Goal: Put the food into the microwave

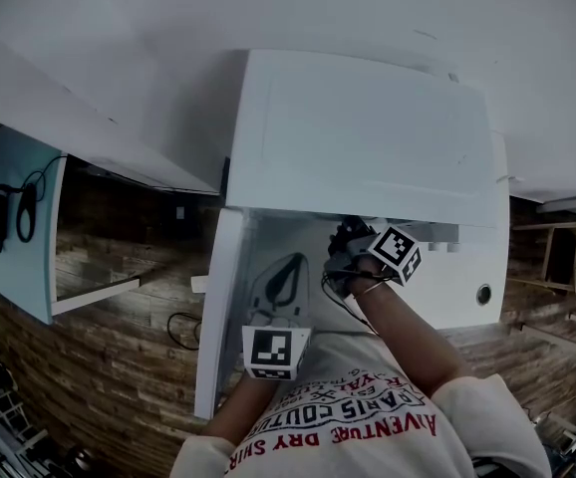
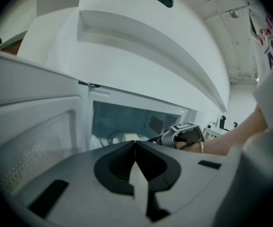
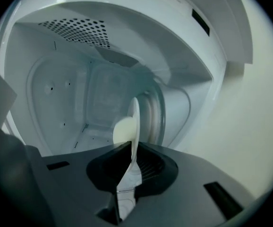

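The white microwave (image 1: 358, 137) stands with its door (image 1: 223, 307) swung open to the left. My right gripper (image 1: 353, 242) reaches into the cavity. In the right gripper view it (image 3: 132, 148) is shut on the rim of a white plate (image 3: 134, 117), seen edge-on, that carries a pale round piece of food (image 3: 123, 130). The plate hangs just beside the glass turntable (image 3: 157, 117); I cannot tell whether they touch. My left gripper (image 1: 280, 272) stays at the door opening, jaws shut (image 2: 135, 145) with nothing held. From there the plate (image 2: 124, 137) and right gripper (image 2: 186, 135) show inside.
The cavity's back and side walls close in around the plate. A round knob (image 1: 483, 294) sits on the microwave's right panel. A light-blue panel (image 1: 14, 217) with dark hanging items stands far left, and a cable (image 1: 183, 327) lies over wooden planks.
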